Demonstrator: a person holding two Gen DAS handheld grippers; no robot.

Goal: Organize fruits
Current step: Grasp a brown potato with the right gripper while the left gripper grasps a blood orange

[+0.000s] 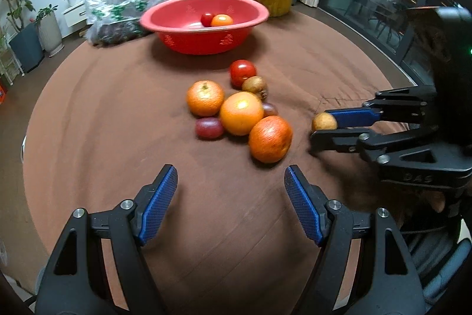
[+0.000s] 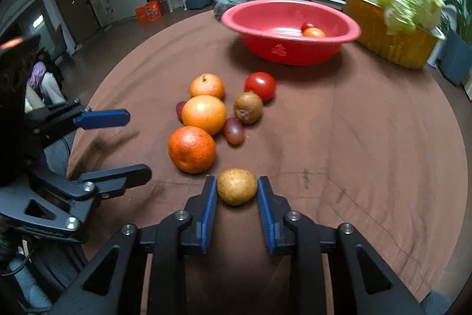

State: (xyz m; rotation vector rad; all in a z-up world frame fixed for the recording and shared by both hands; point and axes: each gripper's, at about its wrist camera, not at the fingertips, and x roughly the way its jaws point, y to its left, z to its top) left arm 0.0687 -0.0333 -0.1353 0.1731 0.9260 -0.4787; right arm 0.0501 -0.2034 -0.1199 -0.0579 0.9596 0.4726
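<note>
Your right tool [image 2: 237, 191] is closed on the small brown fruit [image 2: 237, 186], ready for the red bowl [image 2: 290, 47] ahead; your left tool [image 1: 230, 182] is open, empty.

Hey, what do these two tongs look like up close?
Both the left tongs and the right tongs have matte black angular frames with triangular cutouts, silver bolts at the pivots, and blue textured pads. The right one's body carries faint raised lettering.

Round brown-clothed table [image 1: 118, 108] — red basin [image 1: 203, 40], loose fruit [image 1: 240, 112], seemingly a bagged heap [image 1: 129, 5]
</note>
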